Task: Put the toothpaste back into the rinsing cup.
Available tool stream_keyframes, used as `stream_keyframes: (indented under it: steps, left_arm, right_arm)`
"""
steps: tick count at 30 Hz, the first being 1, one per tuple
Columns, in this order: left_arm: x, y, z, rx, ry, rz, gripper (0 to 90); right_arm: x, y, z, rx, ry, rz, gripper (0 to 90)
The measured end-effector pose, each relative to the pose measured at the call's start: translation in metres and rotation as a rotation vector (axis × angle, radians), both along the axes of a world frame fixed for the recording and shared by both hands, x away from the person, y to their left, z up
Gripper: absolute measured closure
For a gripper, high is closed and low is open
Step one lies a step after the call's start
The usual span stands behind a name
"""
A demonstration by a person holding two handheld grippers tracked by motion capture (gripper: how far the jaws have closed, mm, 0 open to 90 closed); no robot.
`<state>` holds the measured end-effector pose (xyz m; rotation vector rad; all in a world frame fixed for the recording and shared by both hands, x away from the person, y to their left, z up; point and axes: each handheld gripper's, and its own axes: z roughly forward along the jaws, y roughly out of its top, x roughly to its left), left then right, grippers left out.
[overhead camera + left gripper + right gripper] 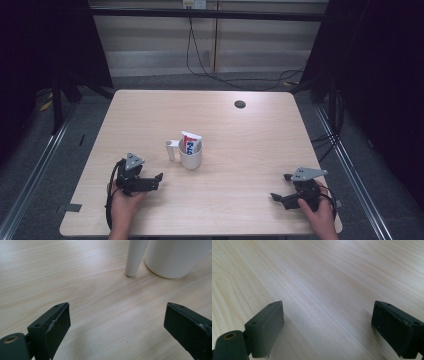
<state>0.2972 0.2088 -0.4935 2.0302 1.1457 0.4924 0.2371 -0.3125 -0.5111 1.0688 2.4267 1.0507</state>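
Toothpaste tube (190,142) upright in white mug (190,156), mid-table, handle to the left.

Looks like either the very start or the very end of the work: nothing gripped, nothing in transit. Left gripper (151,180) near the mug, lying on the wooden table (250,150), jaws spread wide and empty, mug base and handle just ahead in the left gripper view. Right gripper (282,188) well apart at the near right corner, jaws likewise wide open over bare wood.
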Motion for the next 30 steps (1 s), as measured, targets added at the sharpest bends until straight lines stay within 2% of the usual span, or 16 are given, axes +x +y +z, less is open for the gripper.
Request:
stream_keyframes:
  steps: [17,30]
  left_arm:
    - [-0.001,0.000,-0.005,-0.008,0.004,0.002,6.5]
    - [0.000,0.000,-0.011,0.003,0.006,-0.007,5.4]
  right_arm:
    - [0.000,0.000,0.000,0.000,0.001,0.000,10.6]
    - [0.000,0.000,0.000,0.000,0.000,-0.001,10.6]
